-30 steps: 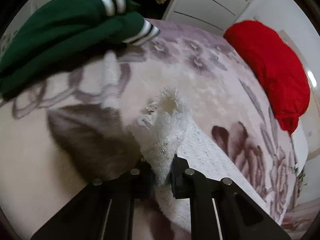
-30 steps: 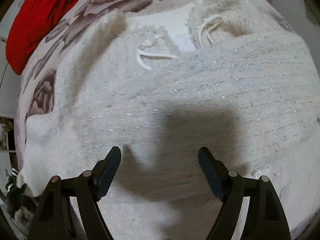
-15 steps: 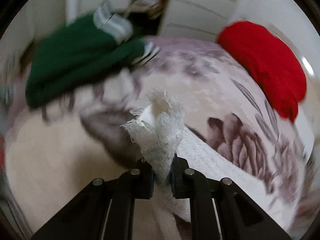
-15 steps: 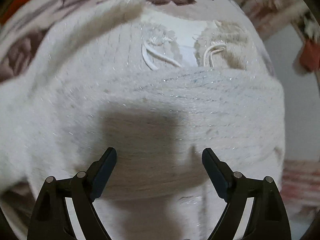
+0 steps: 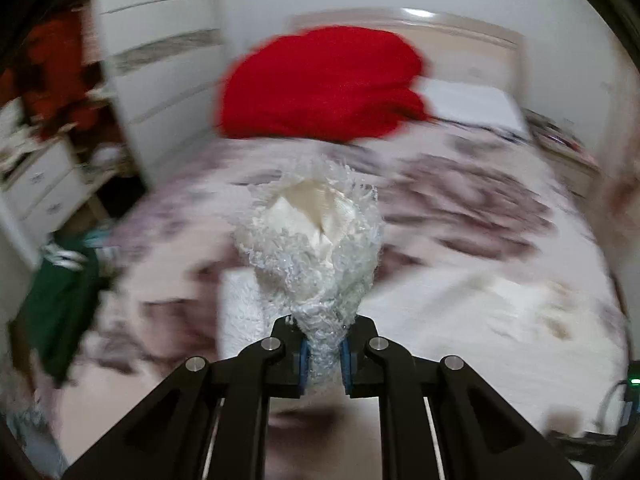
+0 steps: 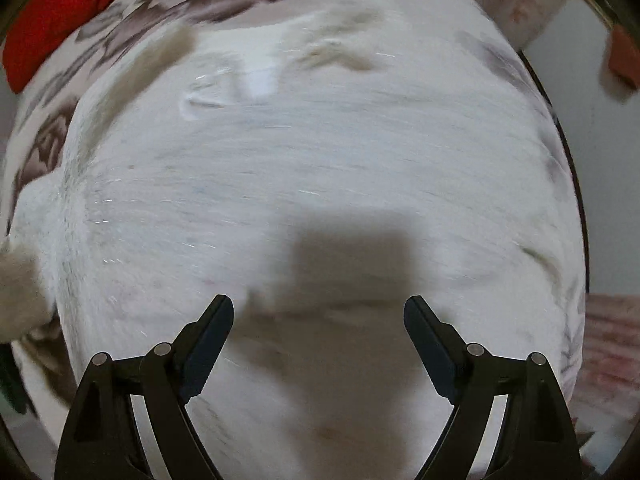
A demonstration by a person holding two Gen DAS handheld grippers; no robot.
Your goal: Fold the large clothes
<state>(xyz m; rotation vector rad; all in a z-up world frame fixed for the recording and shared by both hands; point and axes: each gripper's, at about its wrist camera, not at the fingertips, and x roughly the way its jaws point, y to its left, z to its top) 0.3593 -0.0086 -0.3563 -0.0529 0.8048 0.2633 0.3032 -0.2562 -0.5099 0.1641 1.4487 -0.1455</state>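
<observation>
A large white fuzzy knit garment (image 6: 320, 168) lies spread on a flowered bedspread (image 5: 472, 208). My left gripper (image 5: 323, 350) is shut on a bunched cuff of the white garment (image 5: 316, 248) and holds it lifted above the bed, its open end facing the camera. My right gripper (image 6: 319, 320) is open and empty, hovering just above the garment's body, its shadow falling on the knit between the fingers. The view is motion-blurred.
A red garment (image 5: 324, 88) is piled at the far side of the bed, also showing in the right wrist view (image 6: 60, 12). A green garment with white stripes (image 5: 60, 308) lies at the left. White drawers (image 5: 160, 52) stand beyond the bed.
My left gripper has swung round with the cuff, so the red garment is now straight ahead and the green one low left. My right gripper stayed open over the garment, shifting slightly.
</observation>
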